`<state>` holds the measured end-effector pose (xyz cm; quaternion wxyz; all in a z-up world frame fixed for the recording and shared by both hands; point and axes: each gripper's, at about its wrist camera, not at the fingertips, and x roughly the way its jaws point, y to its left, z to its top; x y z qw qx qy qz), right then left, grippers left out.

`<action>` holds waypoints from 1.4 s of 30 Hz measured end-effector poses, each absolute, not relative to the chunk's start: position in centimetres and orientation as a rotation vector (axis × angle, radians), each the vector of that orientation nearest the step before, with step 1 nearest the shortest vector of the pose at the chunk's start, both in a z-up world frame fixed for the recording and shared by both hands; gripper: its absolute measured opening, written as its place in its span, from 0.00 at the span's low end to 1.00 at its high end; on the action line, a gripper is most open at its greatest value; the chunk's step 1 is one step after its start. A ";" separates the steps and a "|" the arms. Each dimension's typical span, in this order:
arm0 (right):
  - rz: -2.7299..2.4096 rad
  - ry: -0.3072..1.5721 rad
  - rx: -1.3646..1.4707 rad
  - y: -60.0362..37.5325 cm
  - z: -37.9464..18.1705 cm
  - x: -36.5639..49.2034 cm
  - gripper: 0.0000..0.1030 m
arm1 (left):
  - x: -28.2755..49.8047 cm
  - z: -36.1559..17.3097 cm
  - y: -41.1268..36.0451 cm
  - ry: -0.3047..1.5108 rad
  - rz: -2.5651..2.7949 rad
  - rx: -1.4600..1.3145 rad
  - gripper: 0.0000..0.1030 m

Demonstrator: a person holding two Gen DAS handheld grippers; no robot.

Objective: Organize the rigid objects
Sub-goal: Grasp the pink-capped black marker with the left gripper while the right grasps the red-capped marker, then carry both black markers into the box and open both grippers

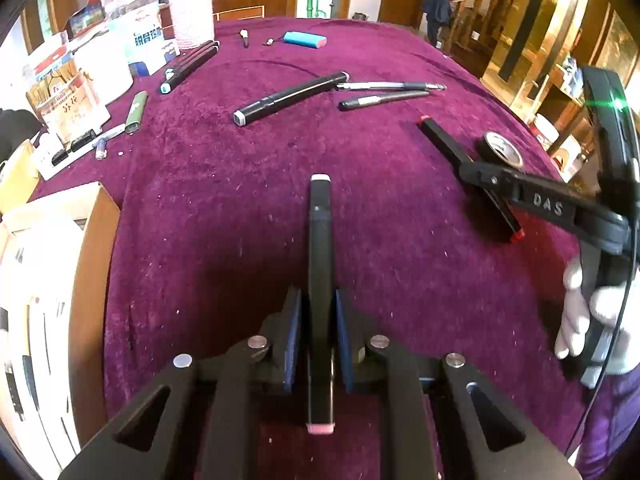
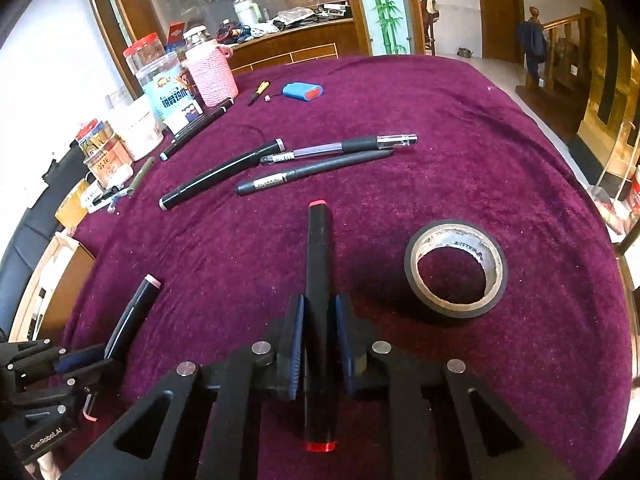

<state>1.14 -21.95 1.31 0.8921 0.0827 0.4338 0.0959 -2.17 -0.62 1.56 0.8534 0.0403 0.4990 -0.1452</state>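
Left wrist: claw (image 1: 318, 320) angled down, clamping marker (image 1: 320, 240).

Both wrist cameras looked steeply down along their fingers (image 1: 294, 340), close over the purple counter (image 1: 240, 208); both views shared the far pens (image 2: 276, 160) and tape roll (image 2: 456, 268).

Purple tablecloth (image 2: 480, 120); black tape roll (image 2: 456, 268); black marker (image 2: 318, 280) (red caps); pink knitted sleeve (image 2: 212, 74).
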 end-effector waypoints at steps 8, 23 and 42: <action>0.198 0.894 0.199 -22.4 1.2 1.3 0.17 | -2.1 0.6 -4.0 0.939 -0.320 0.178 0.62; 0.215 0.896 0.190 -22.3 1.1 1.3 0.22 | -6.8 5.2 2.8 0.907 -0.386 0.009 0.14; 0.309 0.885 0.395 -18.8 5.2 -2.6 0.15 | -12.5 8.0 19.4 0.812 -0.225 -0.241 0.14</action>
